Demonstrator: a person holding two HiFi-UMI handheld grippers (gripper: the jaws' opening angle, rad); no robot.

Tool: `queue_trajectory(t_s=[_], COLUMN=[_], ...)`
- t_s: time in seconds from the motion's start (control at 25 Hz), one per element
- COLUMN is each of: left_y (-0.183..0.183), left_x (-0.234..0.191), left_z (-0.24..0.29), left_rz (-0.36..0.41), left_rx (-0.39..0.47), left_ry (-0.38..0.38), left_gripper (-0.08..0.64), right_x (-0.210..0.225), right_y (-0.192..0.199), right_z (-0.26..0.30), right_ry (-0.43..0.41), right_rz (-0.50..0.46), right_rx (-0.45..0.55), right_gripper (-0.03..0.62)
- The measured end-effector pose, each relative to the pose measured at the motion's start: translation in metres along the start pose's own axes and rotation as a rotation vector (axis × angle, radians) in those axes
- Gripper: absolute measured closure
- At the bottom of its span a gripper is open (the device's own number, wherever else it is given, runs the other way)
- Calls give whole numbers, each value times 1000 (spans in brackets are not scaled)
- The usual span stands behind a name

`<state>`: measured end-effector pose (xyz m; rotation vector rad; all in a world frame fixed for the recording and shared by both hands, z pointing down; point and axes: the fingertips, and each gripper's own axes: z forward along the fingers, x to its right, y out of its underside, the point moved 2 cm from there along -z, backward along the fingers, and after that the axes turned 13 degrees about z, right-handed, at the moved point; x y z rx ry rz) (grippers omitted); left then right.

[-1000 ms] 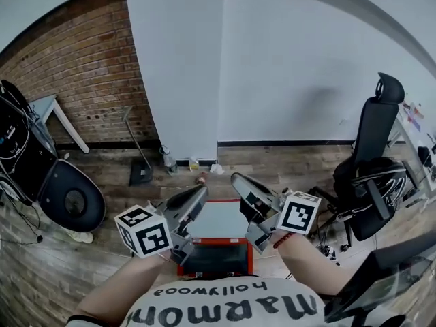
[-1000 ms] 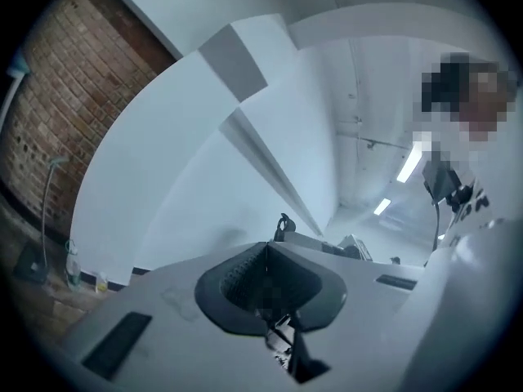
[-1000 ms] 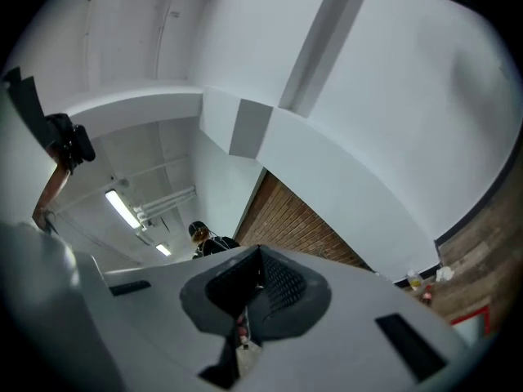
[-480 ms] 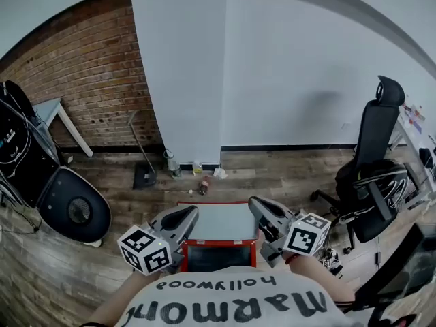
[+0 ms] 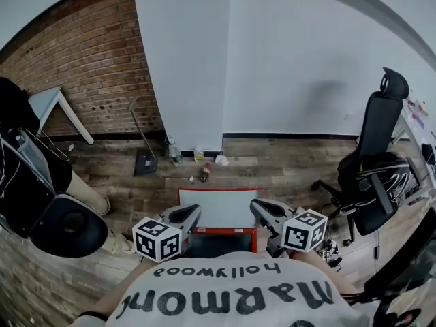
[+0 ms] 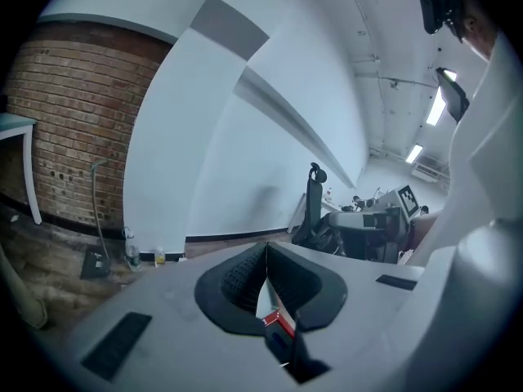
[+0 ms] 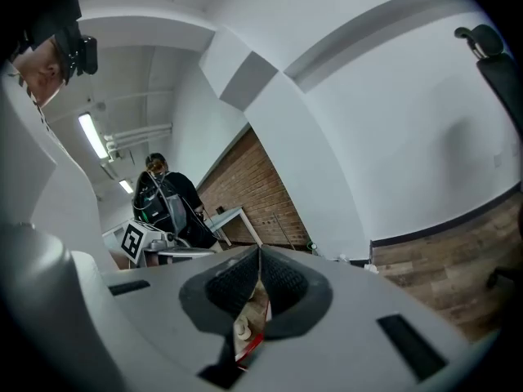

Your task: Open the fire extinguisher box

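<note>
The box (image 5: 219, 208) stands on the wooden floor (image 5: 286, 176) directly below the person. It has a red frame, a pale flat top and a dark front panel. The left gripper (image 5: 185, 214) and the right gripper (image 5: 261, 208) flank it, one over each upper side edge; whether they touch it cannot be told. Both pairs of jaws are pressed together and hold nothing. In each gripper view a strip of the red frame shows beneath the closed jaws. Just beyond the box a small bottle (image 5: 204, 174) lies on the floor. Farther off, an upright bottle (image 5: 173, 153) and a long-handled dustpan (image 5: 143, 163) stand at the foot of a white pillar (image 5: 184, 67). A brick wall (image 5: 82, 60) lies to the left and an office chair (image 5: 375, 169) to the right, well apart.
</note>
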<state>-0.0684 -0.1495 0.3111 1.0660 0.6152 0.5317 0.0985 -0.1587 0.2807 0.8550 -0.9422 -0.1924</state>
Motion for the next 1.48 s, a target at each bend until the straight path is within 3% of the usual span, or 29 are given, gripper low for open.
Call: queue_trajectory(t_s=[0.28,0.48,0.88,1.48], left_y=[8,16,28,23], left_x=[0,7,9,0], left_z=[8,13,16,12], left_rz=[-13,-24,-54,-85], left_rx=[-37,-44,-37,-36], left_ry=[35,57,67,73], left_gripper=[554,554,554,554], right_x=[24,32,32,27], right_y=[18,30,43,42], right_z=[5,4,11,17], right_ry=[52,90,80,92], right_rz=[112,70,34,29], right_rx=[-55,-111,-155,-181], right_gripper=[582,583,583,583])
